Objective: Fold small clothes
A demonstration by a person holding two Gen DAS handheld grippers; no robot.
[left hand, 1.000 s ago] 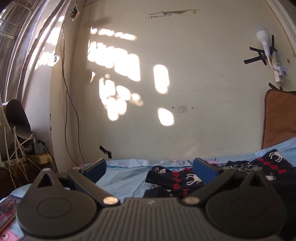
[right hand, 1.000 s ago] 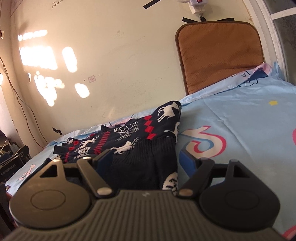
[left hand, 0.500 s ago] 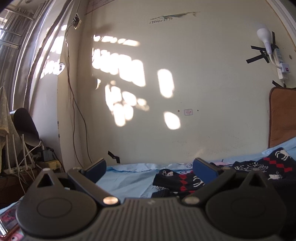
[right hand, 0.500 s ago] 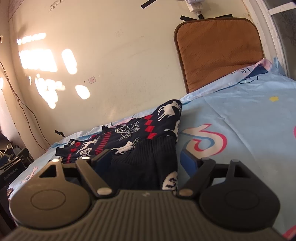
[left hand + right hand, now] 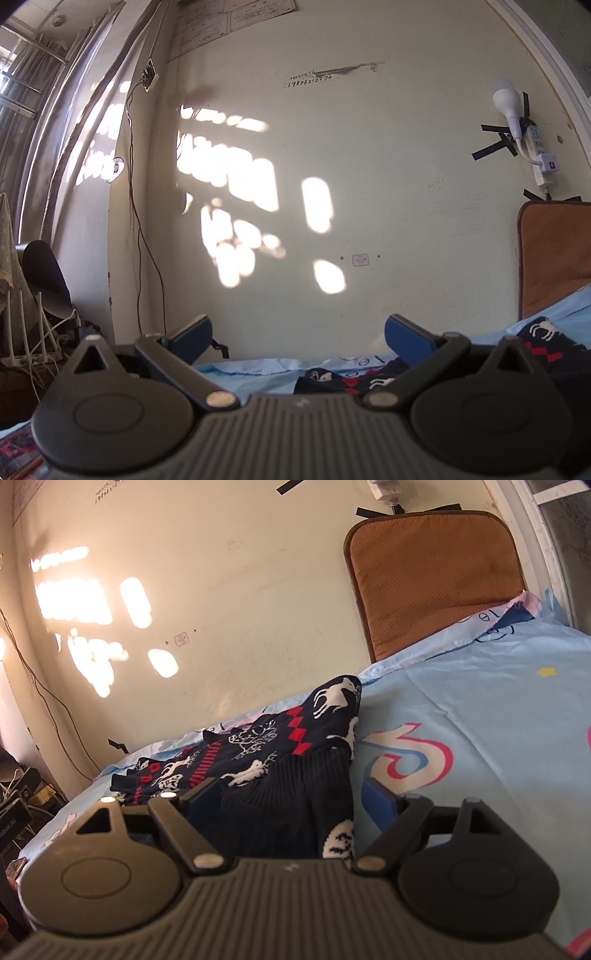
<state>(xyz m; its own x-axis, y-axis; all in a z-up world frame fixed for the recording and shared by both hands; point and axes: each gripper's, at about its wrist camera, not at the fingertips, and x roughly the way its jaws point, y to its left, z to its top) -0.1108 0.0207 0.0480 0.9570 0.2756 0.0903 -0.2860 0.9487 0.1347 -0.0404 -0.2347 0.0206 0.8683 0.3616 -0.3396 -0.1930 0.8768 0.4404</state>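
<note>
A dark navy knit sweater (image 5: 295, 746) with white reindeer and red diamonds lies crumpled on the light blue bedsheet (image 5: 498, 709). My right gripper (image 5: 291, 794) is open low over the sweater's near ribbed edge, with cloth lying between the fingers. My left gripper (image 5: 299, 332) is open and empty, tilted up toward the wall. In the left wrist view only a strip of the sweater (image 5: 369, 378) and its far corner show behind the right finger.
A brown cushion (image 5: 432, 576) leans on the wall at the bed's head. A power strip and bulb (image 5: 517, 122) are taped to the wall. Cables, a router and clutter (image 5: 33, 332) sit left of the bed. A wire (image 5: 136, 206) hangs down the wall.
My left gripper has tilted upward, so the bed and sweater sank lower in its view. My right gripper has barely moved. Both stay open.
</note>
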